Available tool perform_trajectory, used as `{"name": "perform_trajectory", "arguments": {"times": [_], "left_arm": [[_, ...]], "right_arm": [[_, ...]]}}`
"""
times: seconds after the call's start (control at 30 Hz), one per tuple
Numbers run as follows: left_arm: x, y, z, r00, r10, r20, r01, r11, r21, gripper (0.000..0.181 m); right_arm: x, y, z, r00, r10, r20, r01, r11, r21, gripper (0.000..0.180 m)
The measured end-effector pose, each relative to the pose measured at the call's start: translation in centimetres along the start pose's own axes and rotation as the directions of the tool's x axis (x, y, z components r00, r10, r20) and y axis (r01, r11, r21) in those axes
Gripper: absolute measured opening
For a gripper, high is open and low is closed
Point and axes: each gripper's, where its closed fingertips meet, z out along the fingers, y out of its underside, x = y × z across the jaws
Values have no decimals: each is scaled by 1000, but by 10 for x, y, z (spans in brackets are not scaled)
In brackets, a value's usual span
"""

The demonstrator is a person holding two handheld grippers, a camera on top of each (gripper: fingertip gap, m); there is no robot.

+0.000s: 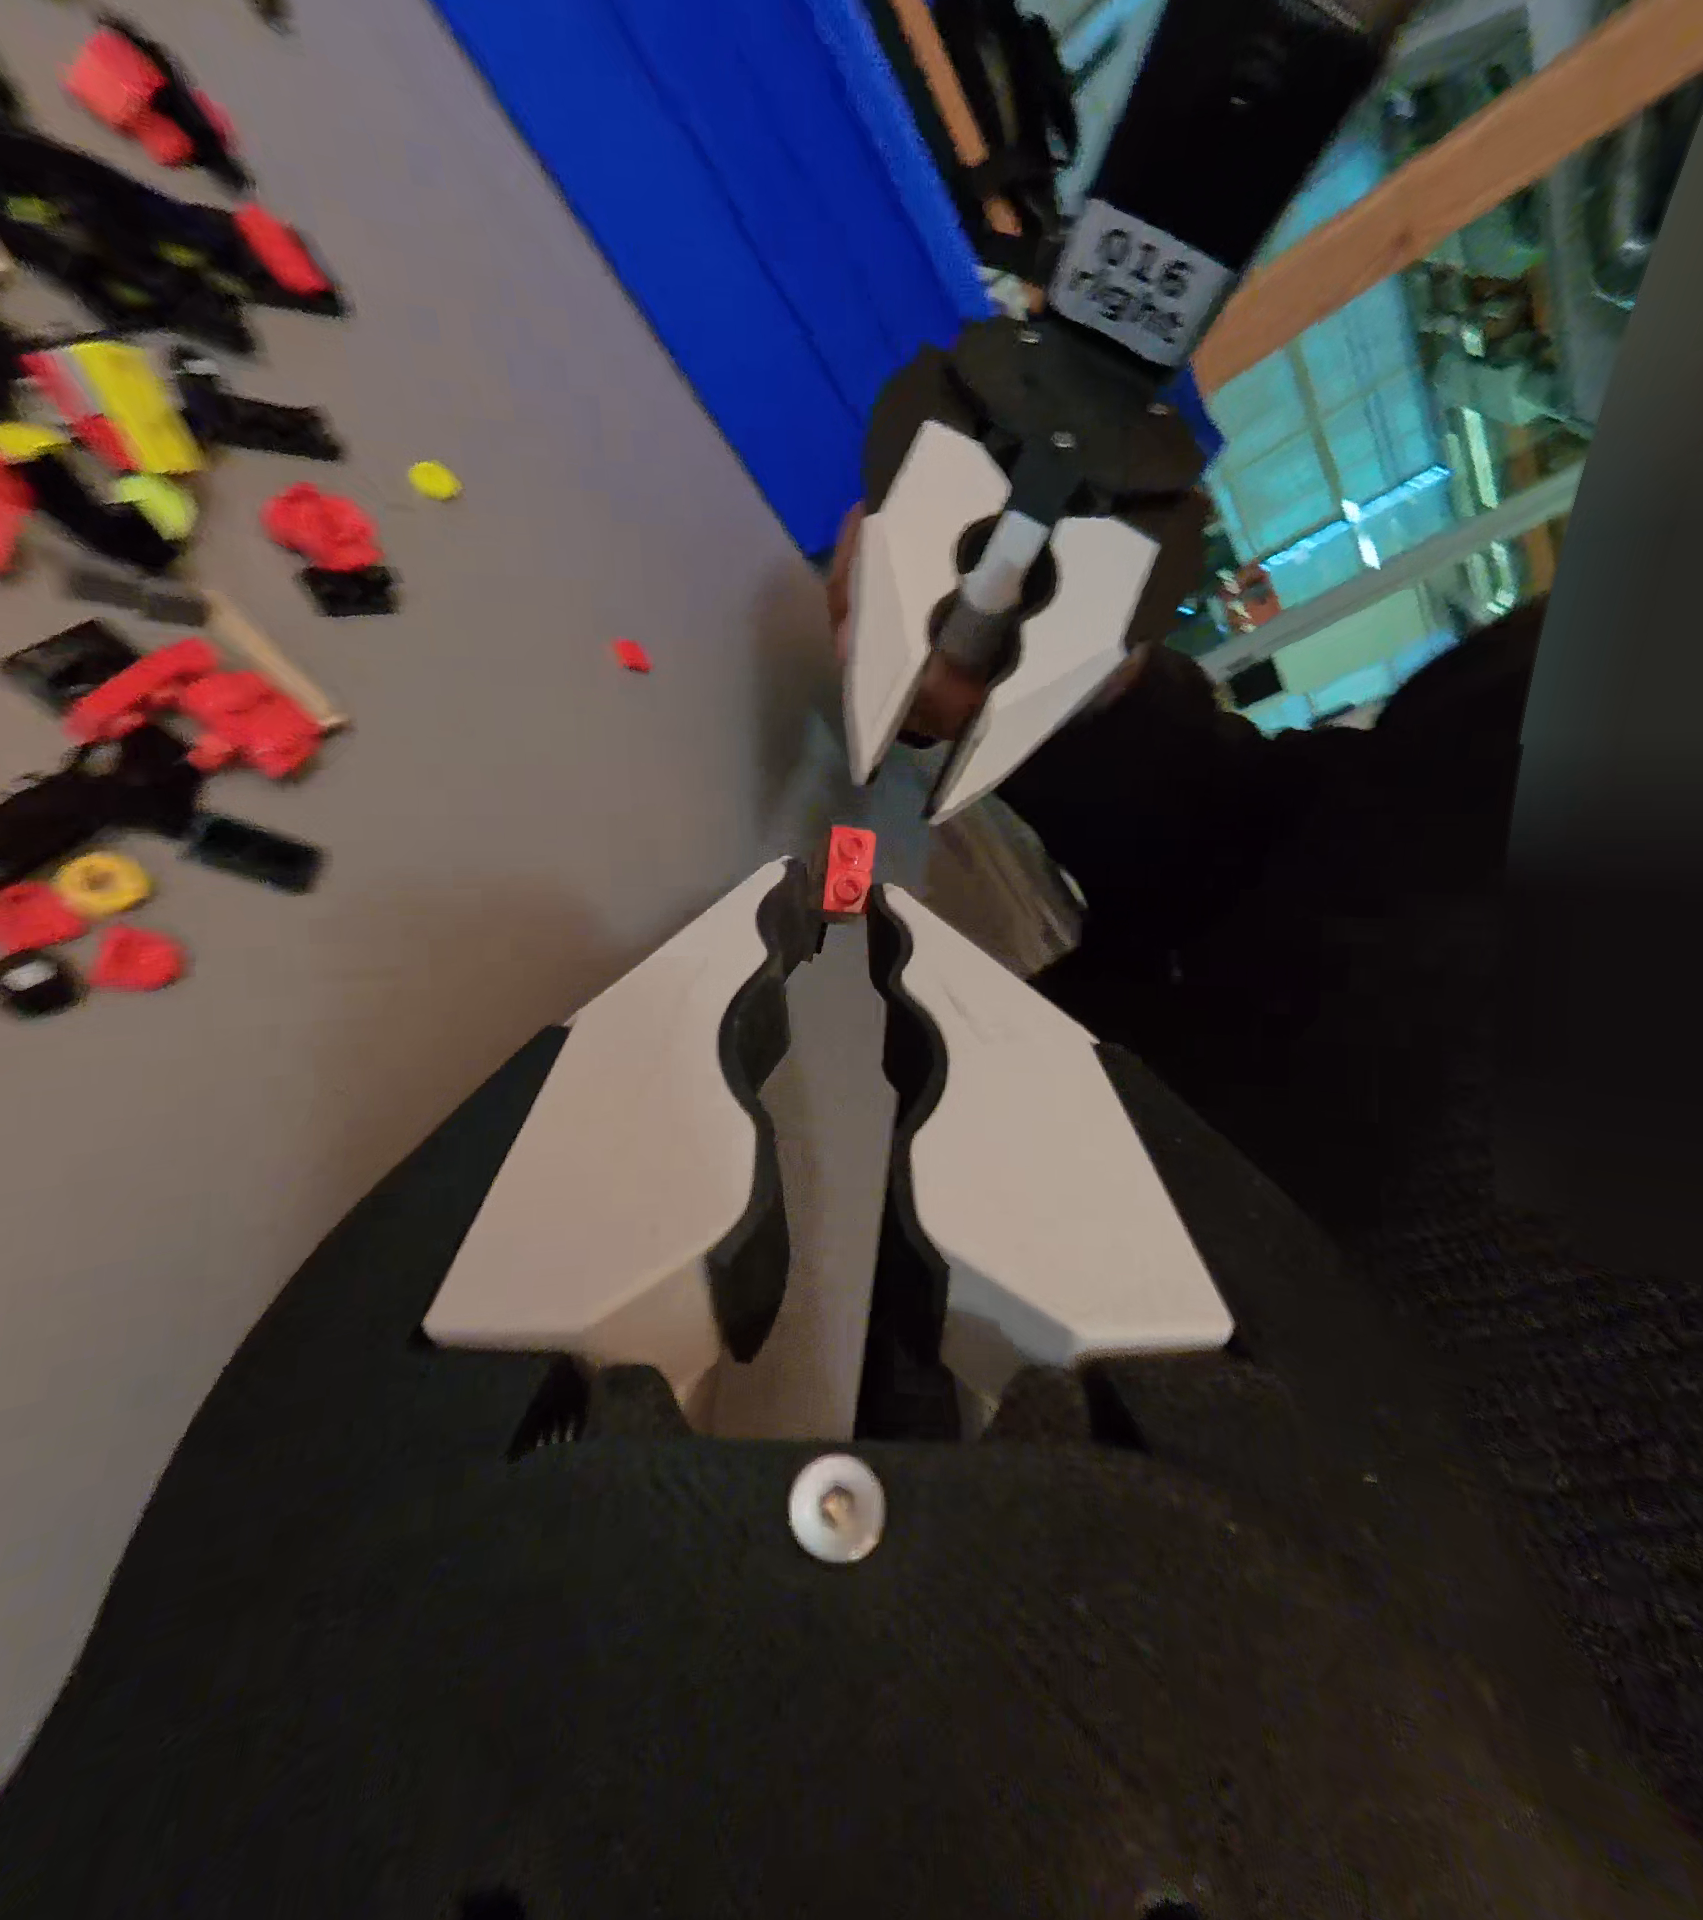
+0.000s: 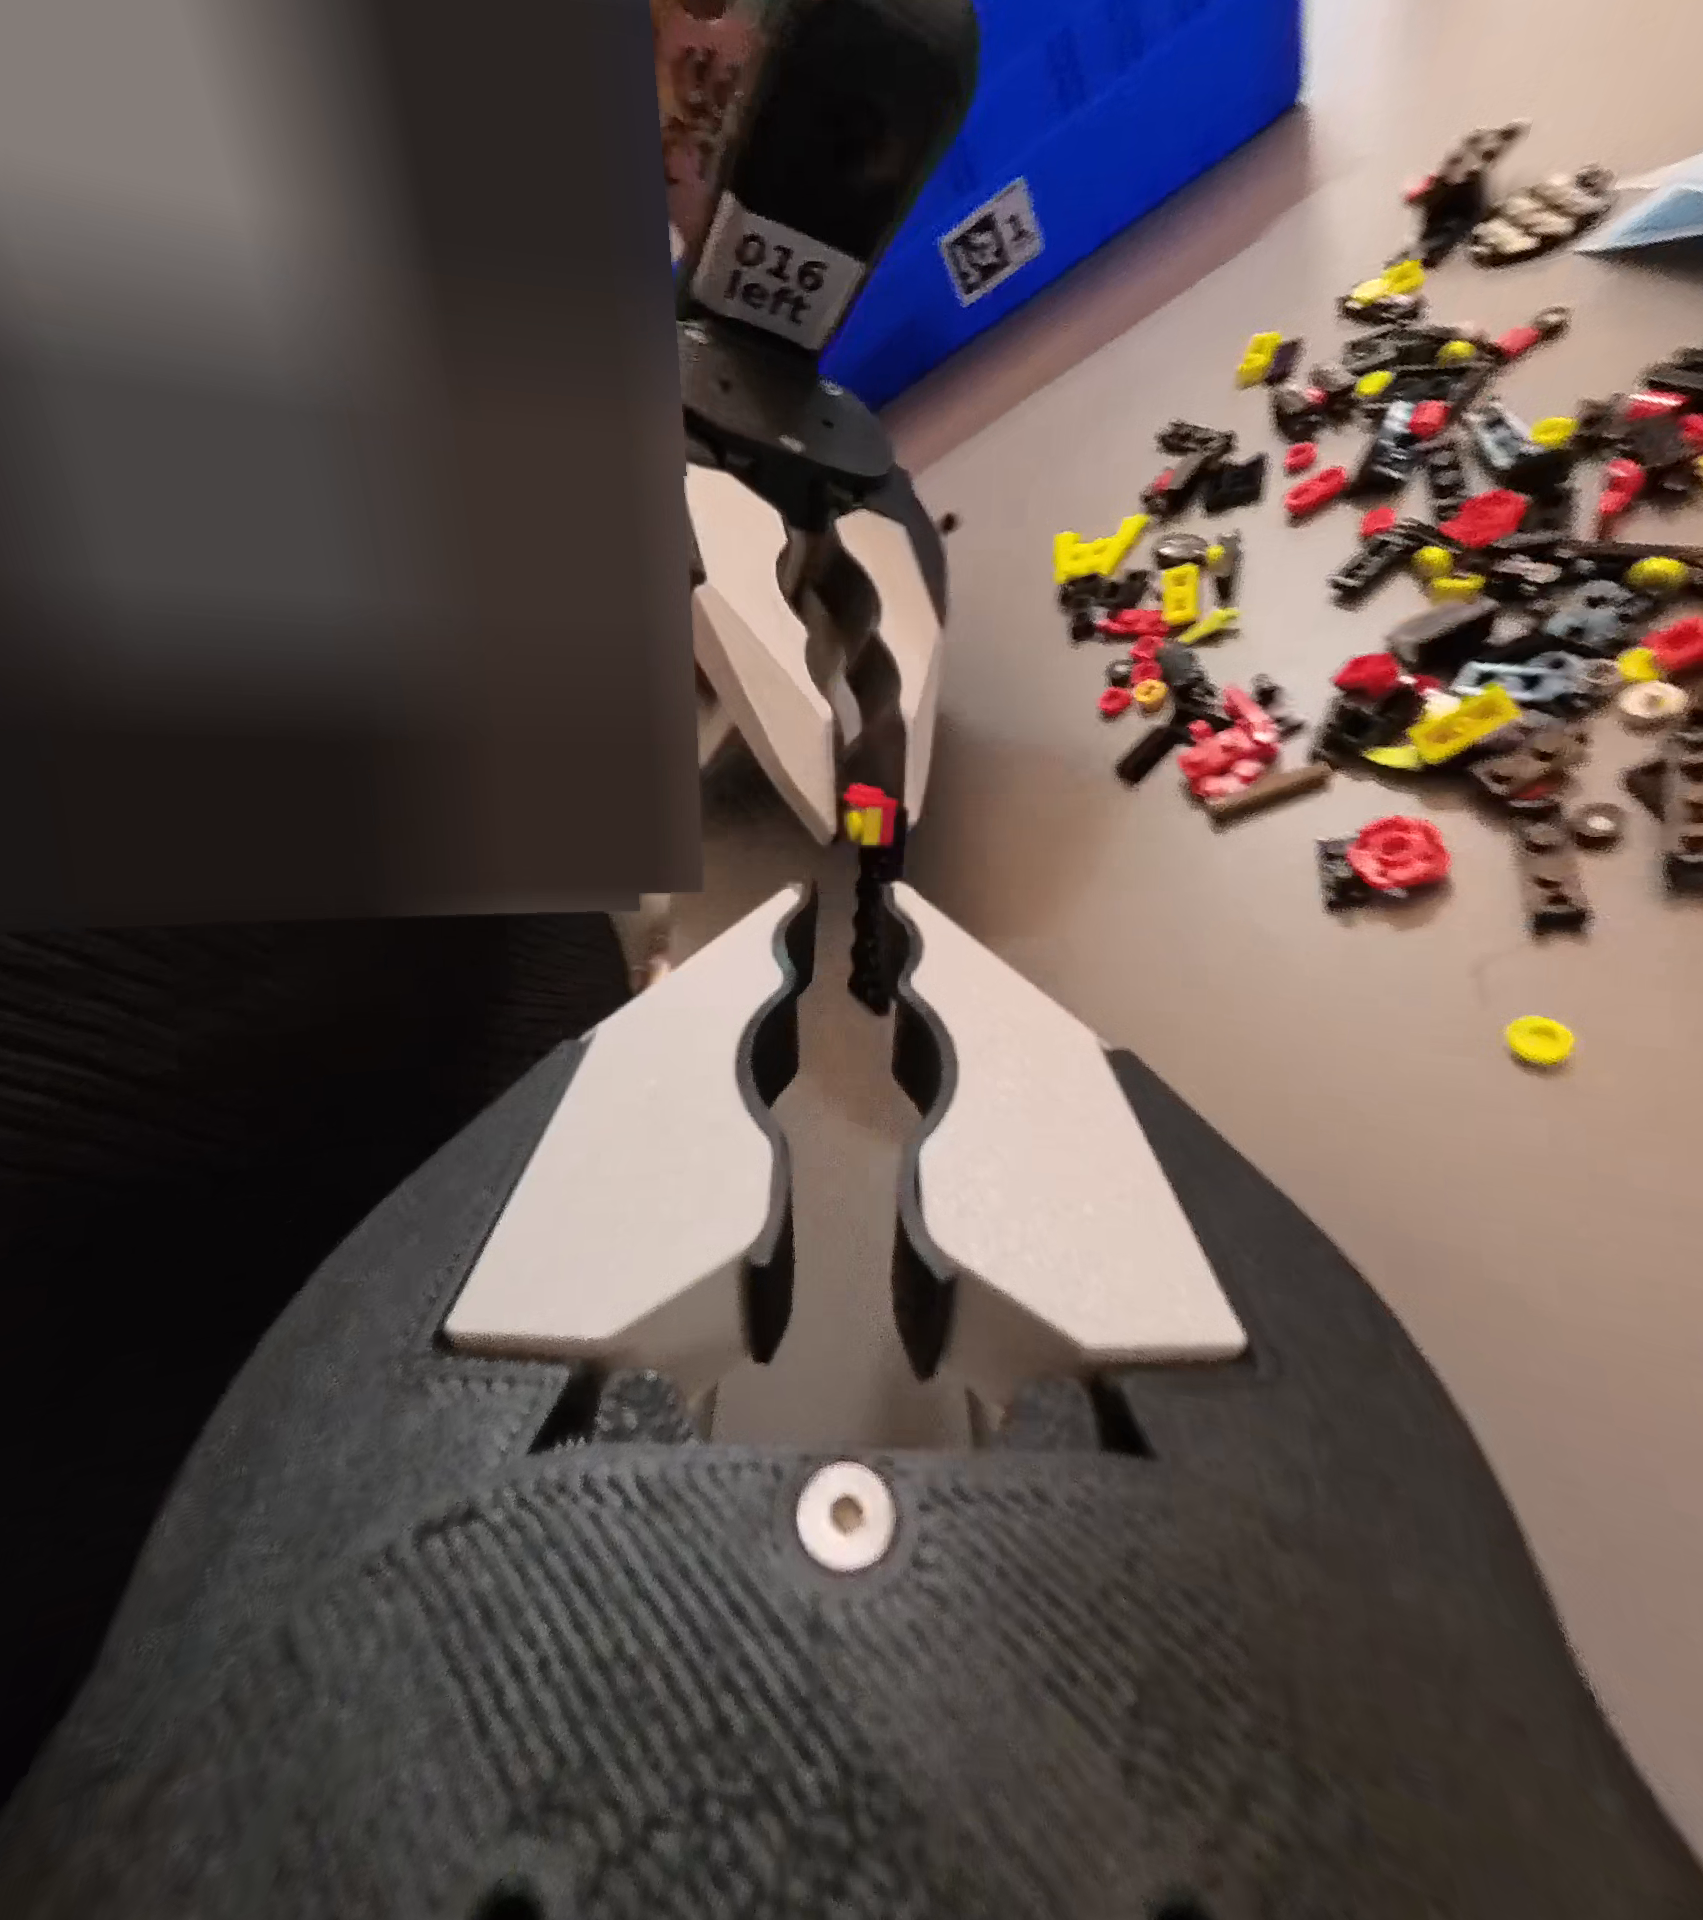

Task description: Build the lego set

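Right now a small red two-stud brick, with a yellow piece under it, is pinched at the tips of the left hand-held gripper. Facing it tip to tip, the right hand-held gripper is clamped on a black studded strip that reaches up to the red brick. Both are held above the grey bench. Beside them lies a loose heap of red, yellow and black pieces, too many and too blurred to count, with one yellow round piece apart. Behind stands a blue bin.
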Motion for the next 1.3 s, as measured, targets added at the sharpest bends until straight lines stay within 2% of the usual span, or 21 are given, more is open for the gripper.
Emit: {"name": "perform_trajectory", "arguments": {"times": [0.07, 0.27, 0.47, 0.53, 0.6, 0.77, 1.03, 1.2, 1.3], "left_arm": [[-17, -2, -5, 996, -24, 84, 23, 1000, 16, 9], [-32, 1, -10, 984, -54, 168, 55, 998, -1, 9], [-46, 12, -8, 950, 51, 308, -23, 996, -91, 13], [-53, 15, -10, 918, 112, 380, -67, 989, -130, 22], [-55, 16, -12, 897, 162, 411, -109, 983, -149, 24], [-52, 14, -13, 893, 172, 416, -128, 983, -131, 37], [-34, 18, -12, 909, 144, 391, -134, 990, -55, 47], [-18, 39, -9, 903, 160, 400, -157, 987, -39, 49], [-5, 58, -5, 899, 173, 401, -168, 985, -49, 50]], "right_arm": [[9, 4, -1, 999, -6, -46, 5, 1000, -16, 9], [18, 10, 1, 991, -61, -119, 54, 997, -62, 8], [23, 6, -2, 993, -28, -118, 26, 999, -20, 4], [21, 3, -2, 994, -18, -106, 18, 1000, 3, 4], [21, 2, -3, 993, -24, -114, 26, 1000, 9, 3], [17, 2, -4, 990, -35, -136, 38, 999, 20, 3], [-7, 19, -19, 981, -18, -194, 33, 997, 71, 3], [-35, 40, -28, 977, 19, -210, 5, 994, 110, 3], [-59, 60, -29, 977, -1, -214, 15, 998, 60, 3]]}}
